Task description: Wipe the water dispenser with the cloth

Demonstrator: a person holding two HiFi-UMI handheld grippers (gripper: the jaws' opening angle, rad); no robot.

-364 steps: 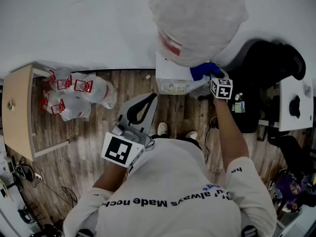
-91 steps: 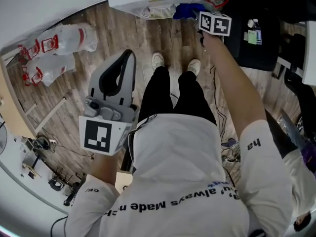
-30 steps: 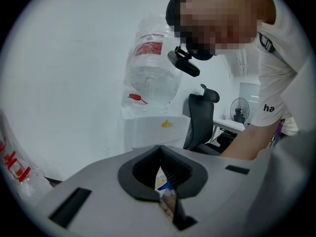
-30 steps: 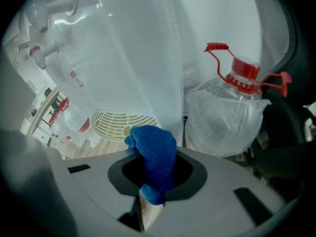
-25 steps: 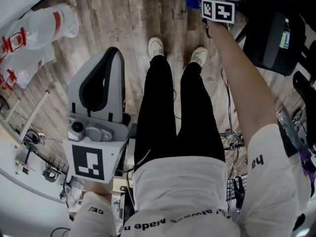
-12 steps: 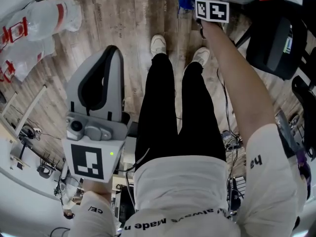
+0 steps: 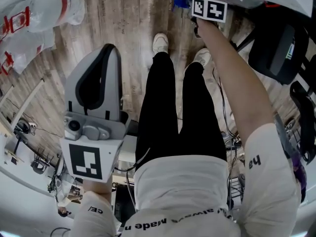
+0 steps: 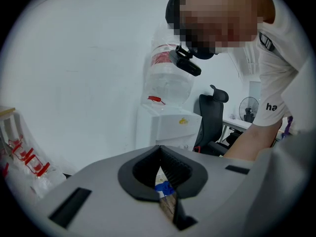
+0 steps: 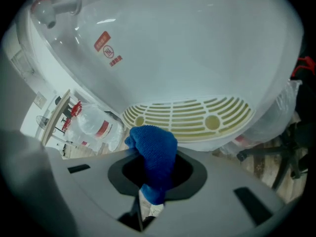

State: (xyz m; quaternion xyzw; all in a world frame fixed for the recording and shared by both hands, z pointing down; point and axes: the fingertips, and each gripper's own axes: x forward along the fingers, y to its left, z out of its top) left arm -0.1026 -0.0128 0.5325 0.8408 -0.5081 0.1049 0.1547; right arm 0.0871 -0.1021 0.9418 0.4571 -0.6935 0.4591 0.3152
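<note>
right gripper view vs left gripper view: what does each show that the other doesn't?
Right gripper view only: slotted drip tray close up, blue cloth pinched in the right gripper.
Left gripper view only: inverted bottle on top, office chair, left gripper closed on nothing.
Both: white water dispenser, spare bottles beside it.

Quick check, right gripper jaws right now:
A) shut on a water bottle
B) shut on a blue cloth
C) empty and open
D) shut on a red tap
B: in the right gripper view, the right gripper has its jaws closed on the blue cloth, which bunches up just in front of the water dispenser.
</note>
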